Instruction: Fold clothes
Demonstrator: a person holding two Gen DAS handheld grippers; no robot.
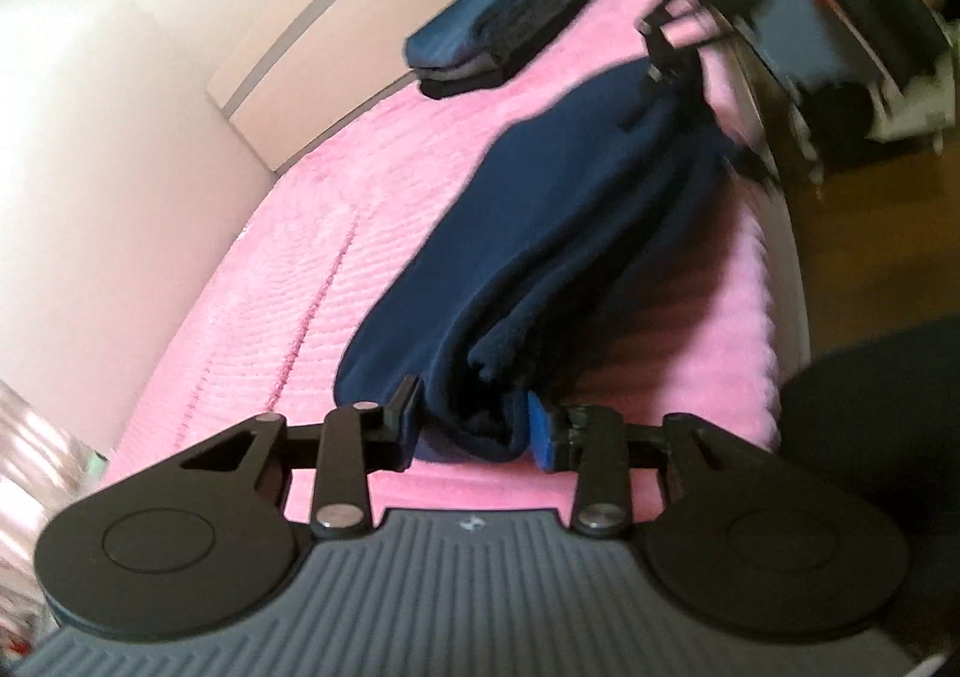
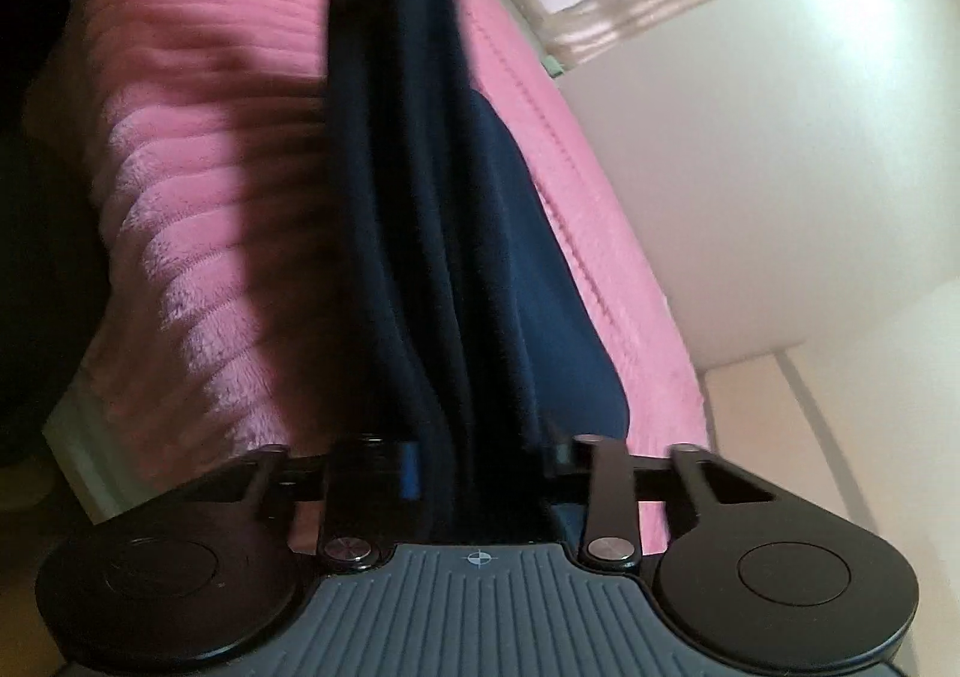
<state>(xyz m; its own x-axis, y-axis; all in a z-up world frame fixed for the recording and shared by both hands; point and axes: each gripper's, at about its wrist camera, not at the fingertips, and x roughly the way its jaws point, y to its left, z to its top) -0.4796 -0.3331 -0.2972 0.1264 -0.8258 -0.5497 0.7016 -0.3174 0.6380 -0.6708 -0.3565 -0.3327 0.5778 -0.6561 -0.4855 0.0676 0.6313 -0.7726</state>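
Note:
A long navy fleece garment [image 1: 540, 233] is stretched over the pink ribbed bedspread [image 1: 288, 293], partly lifted. My left gripper [image 1: 474, 425] is shut on one end of it, bunched cloth between the pads. My right gripper [image 1: 672, 59] shows at the far end in the left wrist view, shut on the other end. In the right wrist view my right gripper [image 2: 480, 467] clamps the navy garment [image 2: 444, 209], which runs away over the bedspread [image 2: 198, 197] to the left gripper at the top, mostly out of frame.
A stack of folded dark blue and grey clothes [image 1: 504, 23] sits at the bed's far end by the pale headboard [image 1: 336, 41]. A white wall [image 1: 90, 137] runs along one side. Wooden floor and dark furniture [image 1: 852, 77] lie off the other edge.

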